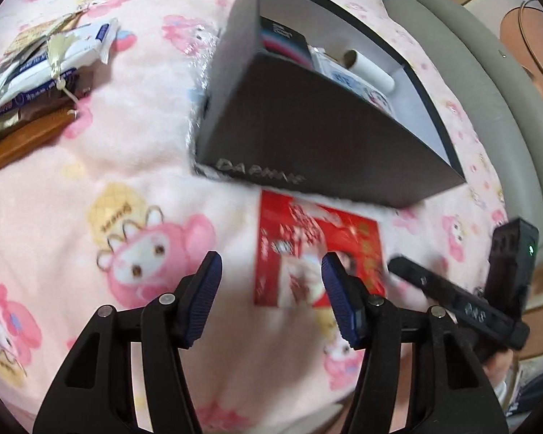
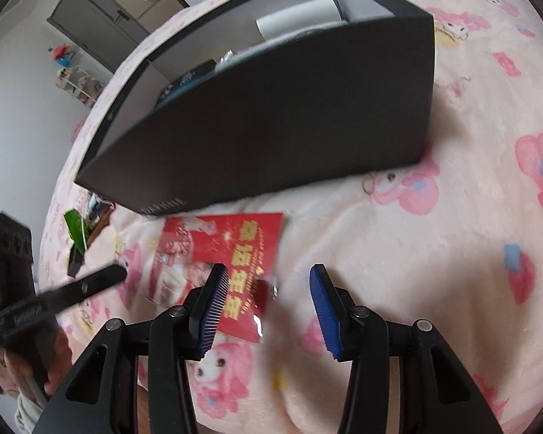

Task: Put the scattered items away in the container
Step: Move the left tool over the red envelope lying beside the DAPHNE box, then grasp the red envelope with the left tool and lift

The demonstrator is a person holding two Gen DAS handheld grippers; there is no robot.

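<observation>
A dark open box [image 1: 307, 137] stands on a pink cartoon blanket, holding a white roll [image 1: 371, 68], a dark packet and other items. The same box [image 2: 271, 126] fills the top of the right wrist view. A flat red packet [image 1: 307, 249] lies on the blanket just in front of it. My left gripper [image 1: 269, 289] is open, hovering over the packet's near-left edge with nothing held. My right gripper [image 2: 268, 303] is open above the red packet's [image 2: 231, 242] near-right corner. Each view shows the other gripper at its side.
A pile of white-and-blue packets [image 1: 43, 68] and a brown flat item [image 1: 21, 141] lies at the far left of the blanket. A grey padded bed edge [image 1: 488, 90] runs along the right. Grey cabinets [image 2: 97, 25] and a small shelf stand beyond.
</observation>
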